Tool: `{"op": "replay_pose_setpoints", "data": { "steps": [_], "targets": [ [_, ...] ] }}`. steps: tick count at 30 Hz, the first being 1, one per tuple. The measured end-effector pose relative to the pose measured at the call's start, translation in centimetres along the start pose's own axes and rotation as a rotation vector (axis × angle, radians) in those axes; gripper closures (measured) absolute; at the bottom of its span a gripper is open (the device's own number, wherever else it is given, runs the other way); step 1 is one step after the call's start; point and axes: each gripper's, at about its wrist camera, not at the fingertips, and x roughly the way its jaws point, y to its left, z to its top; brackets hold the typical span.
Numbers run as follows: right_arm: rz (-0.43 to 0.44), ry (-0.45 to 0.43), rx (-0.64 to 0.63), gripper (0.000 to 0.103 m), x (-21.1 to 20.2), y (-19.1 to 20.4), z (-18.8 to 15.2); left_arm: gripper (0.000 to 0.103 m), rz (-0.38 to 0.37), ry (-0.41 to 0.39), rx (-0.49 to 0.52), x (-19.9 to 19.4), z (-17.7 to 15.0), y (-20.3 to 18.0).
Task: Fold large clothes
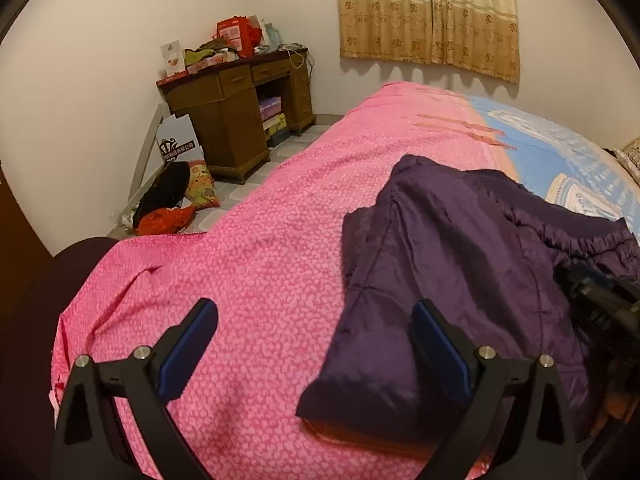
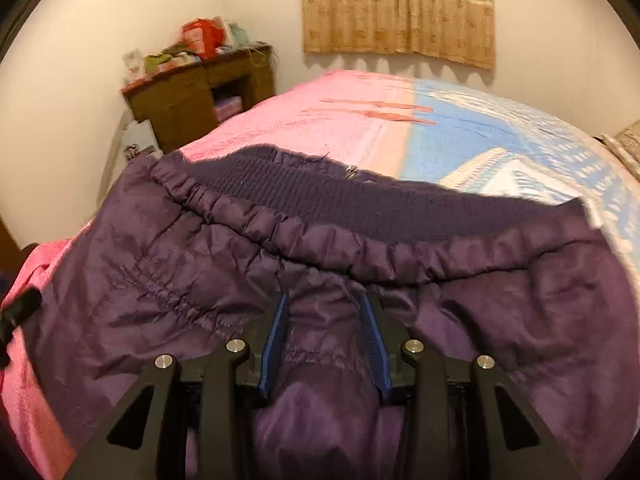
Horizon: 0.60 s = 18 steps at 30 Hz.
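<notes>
We hold the left tongs (image 1: 314, 344) released, fingers spread wide, above the pink bedspread (image 1: 248, 264); the right finger (image 1: 438, 344) overlaps the left edge of the purple jacket (image 1: 452, 256) without gripping it. The jacket lies bunched on the near right part of the bed, partly on the pink bedspread and, at its far side, on the blue patterned cover (image 1: 560, 148).

We hold the right tongs (image 2: 324, 340) narrowed, with a fold of the jacket (image 2: 168, 264) between the blue pads (image 2: 276, 340); the fabric fills the gap, so we read it as grasped. The ribbed knit hem (image 2: 320, 196) runs across just beyond the fingers.

A wooden desk (image 1: 236, 120) stands far left against the wall, loaded with clutter. A curtain (image 1: 428, 12) hangs on the far wall.
</notes>
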Motion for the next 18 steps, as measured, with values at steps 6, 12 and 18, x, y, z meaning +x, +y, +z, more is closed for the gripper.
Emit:
{"op": "replay_pose_setpoints", "data": {
  "steps": [6, 12, 18],
  "targets": [
    [0.093, -0.175, 0.015, 0.064, -4.9, 2.7, -0.8, 0.003, -0.038, 0.014, -0.099, 0.0, -1.5, -0.3],
    [0.131, -0.058, 0.068, 0.063, 0.0, 1.8, -3.6, 0.0, -0.328, 0.01, -0.475, 0.9, -4.9, 2.1],
    [0.159, -0.066, 0.085, 0.063, 0.5, 1.0, -3.3, 0.0, -0.395, -0.038, -0.595, 2.4, -4.7, 2.2]
  ]
}}
